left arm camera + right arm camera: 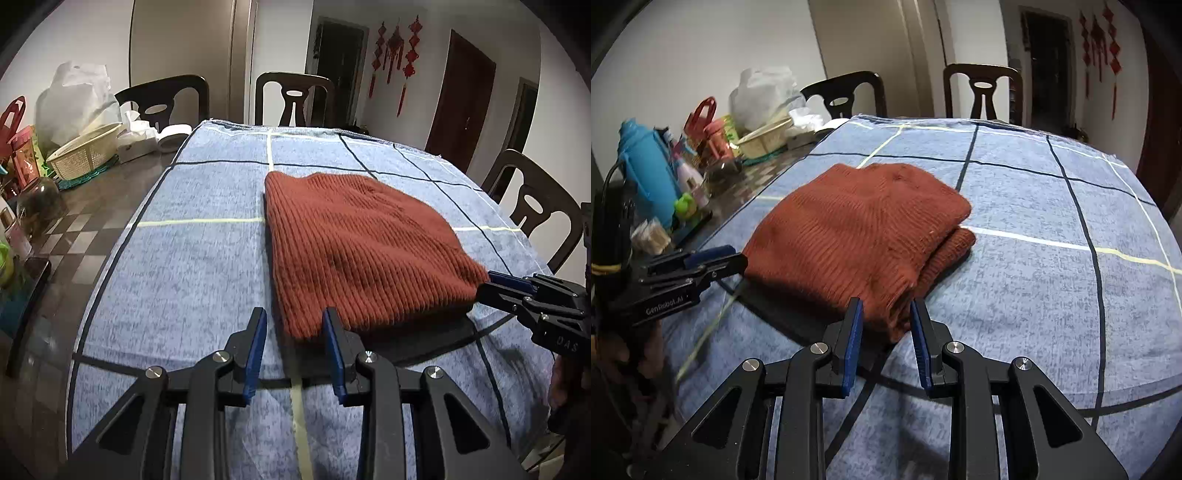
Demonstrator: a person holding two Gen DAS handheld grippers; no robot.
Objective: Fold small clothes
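A rust-red ribbed knit garment (354,243) lies folded in a thick rectangle on the blue checked cloth (192,258). My left gripper (295,321) is open, its fingers astride the garment's near left corner. My right gripper (886,314) is open, its fingers astride the near right corner of the garment (857,229), where the folded layers show. Each gripper also shows in the other's view: the right one (495,282) at the garment's right corner, the left one (720,258) at its left edge.
The cloth covers a dark checkered table (66,236). At its left stand a cream basket (85,151), a white plastic bag (74,99), tissues (136,136), a blue jug (646,170) and small bottles (690,181). Dark chairs (295,99) ring the far and right sides.
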